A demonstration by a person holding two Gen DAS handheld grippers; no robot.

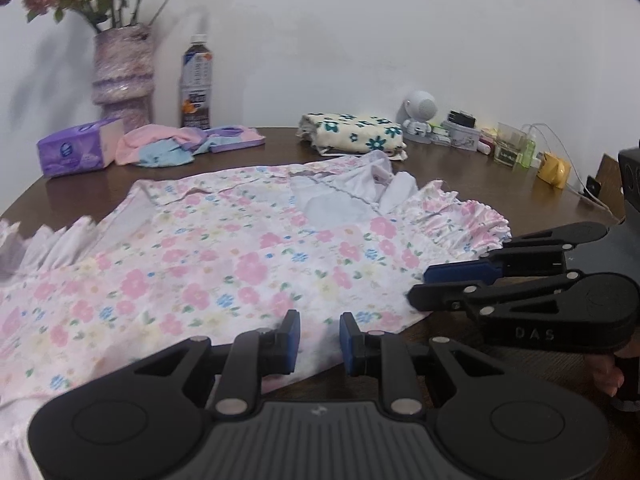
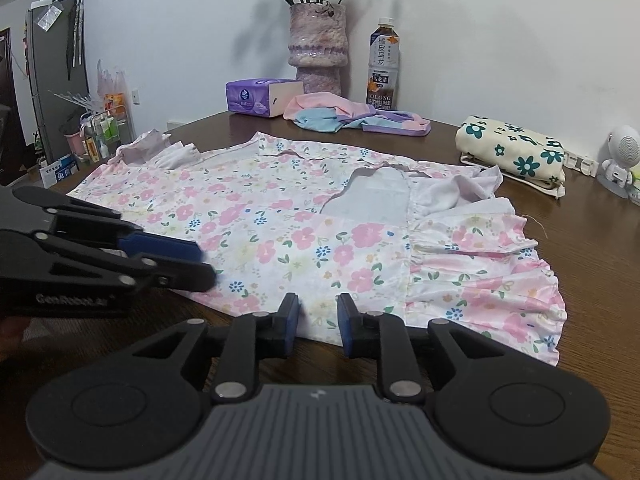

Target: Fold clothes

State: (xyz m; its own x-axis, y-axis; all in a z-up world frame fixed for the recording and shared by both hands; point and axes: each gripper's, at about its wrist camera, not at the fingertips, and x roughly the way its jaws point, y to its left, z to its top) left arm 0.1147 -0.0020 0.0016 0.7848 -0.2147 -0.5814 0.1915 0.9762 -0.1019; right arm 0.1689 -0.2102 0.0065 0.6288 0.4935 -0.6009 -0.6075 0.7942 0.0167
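left gripper [image 1: 319, 340]: mine, jaws parted with a narrow gap, nothing between the pads; tips sit over the near hem of the dress.
right gripper [image 2: 318, 326]: same, narrow gap, nothing held; tips at the near edge of the dress.
dress [image 2: 280, 232]: floral pink on white, spread flat on the table [image 2: 592, 248] straight ahead of both tools; ruffled part to the right of my right gripper, white lining showing near the middle.
writing: "DAS" on the right gripper body seen from the left camera; "GenRobot.ai" on the left gripper body seen from the right camera; "OOLONG" on the bottle [image 2: 383, 66].
far edge: tissue pack [image 2: 262, 97], vase [image 2: 318, 46], pastel garment [image 2: 344, 116], folded floral cloth [image 2: 514, 148].
room: bare wood between dress hem and my tools, and to the right of the ruffle.
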